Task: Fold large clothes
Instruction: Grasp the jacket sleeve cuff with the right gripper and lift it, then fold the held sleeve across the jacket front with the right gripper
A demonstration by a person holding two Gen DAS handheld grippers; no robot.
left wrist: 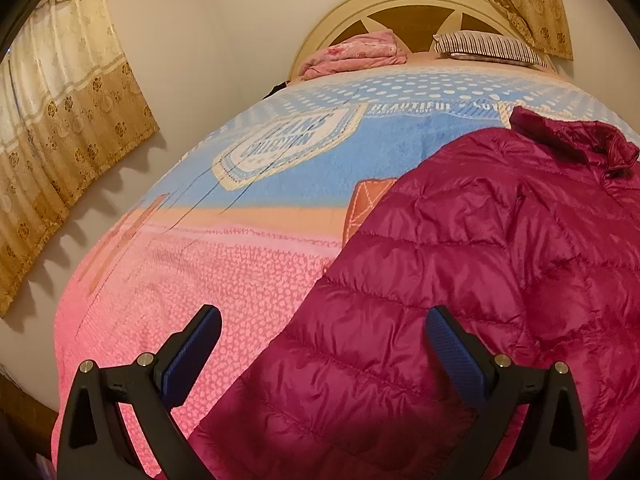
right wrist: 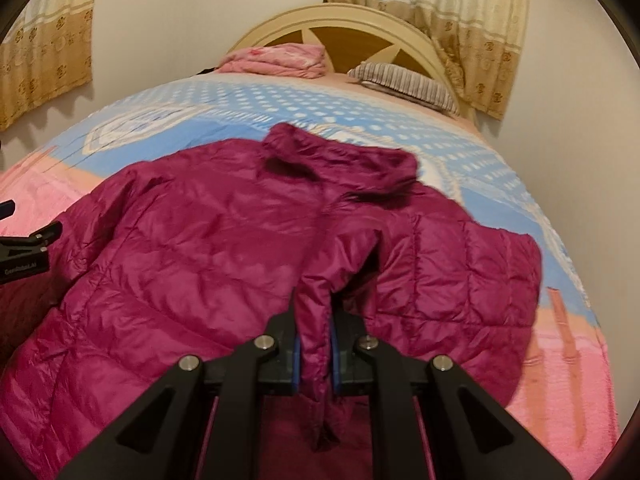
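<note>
Magenta quilted jacket (right wrist: 224, 240) lay spread on the bed, one sleeve pinched in the right claw (right wrist: 316, 344).

Shiny, puffy fabric hid much of the patterned blanket (left wrist: 240, 216); the jacket's lower hem ran out of both views, and its collar looked blurred in the right wrist view. The sleeve (right wrist: 320, 320) rose from the jacket into the right claw, which was clenched on it between blue pads. The left claw (left wrist: 320, 344) stood released, its jaws wide apart above the jacket's left edge, nothing between them. Beyond lay a folded pink quilt (left wrist: 356, 54), a striped pillow (left wrist: 488, 48), the headboard (left wrist: 400, 0) and curtains (left wrist: 68, 128).
</note>
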